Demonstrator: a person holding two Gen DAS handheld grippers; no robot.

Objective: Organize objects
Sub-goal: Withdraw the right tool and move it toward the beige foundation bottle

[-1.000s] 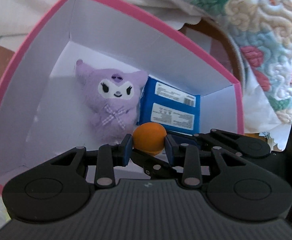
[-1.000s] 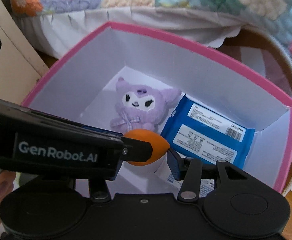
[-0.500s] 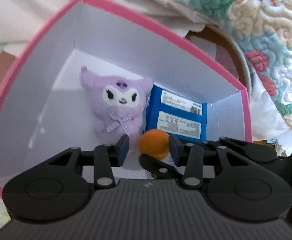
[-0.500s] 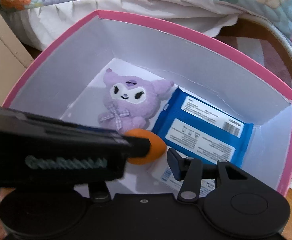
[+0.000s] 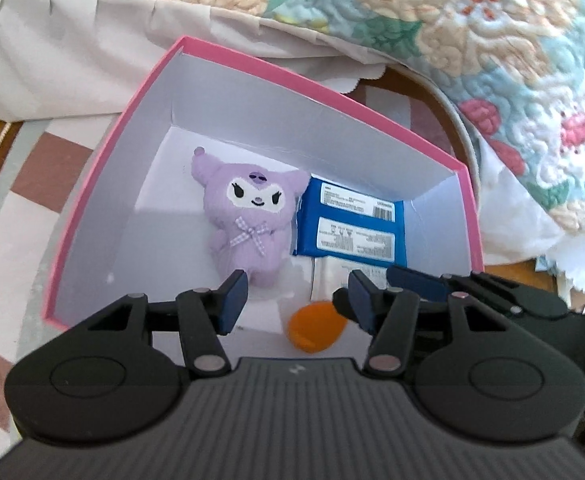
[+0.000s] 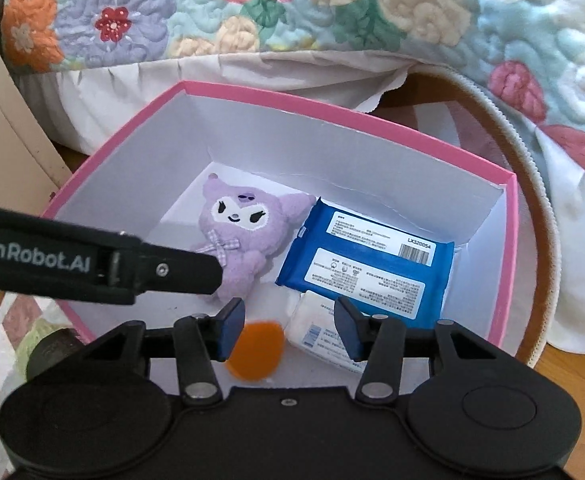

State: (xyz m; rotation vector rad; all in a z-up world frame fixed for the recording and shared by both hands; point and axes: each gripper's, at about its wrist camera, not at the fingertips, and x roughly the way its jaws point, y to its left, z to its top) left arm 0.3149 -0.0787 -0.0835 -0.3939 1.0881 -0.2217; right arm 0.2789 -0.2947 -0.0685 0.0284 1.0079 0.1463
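Observation:
A pink box [image 5: 104, 184] with white inside holds a purple plush [image 5: 250, 216], a blue wipes pack [image 5: 350, 220], a white packet [image 5: 328, 276] and an orange ball [image 5: 314, 330]. The ball looks blurred and lies free near the box's front, below my left gripper [image 5: 296, 294], which is open and empty above the box. My right gripper [image 6: 288, 326] is open and empty too, above the same front part; the ball [image 6: 256, 350] shows between its fingers. The box [image 6: 510, 240], the plush [image 6: 238, 232], the blue pack [image 6: 368, 256] and the left gripper's side [image 6: 92, 258] show in the right wrist view.
A floral quilt [image 6: 292, 12] with a white skirt hangs behind the box. A checked rug [image 5: 20, 208] lies left of the box. A round wooden rim [image 6: 540, 240] curves along the box's right side. A beige panel [image 6: 8, 120] stands at the left.
My left gripper opened and let go of the orange ball, which dropped into the box. Both grippers rose and drew back from the box.

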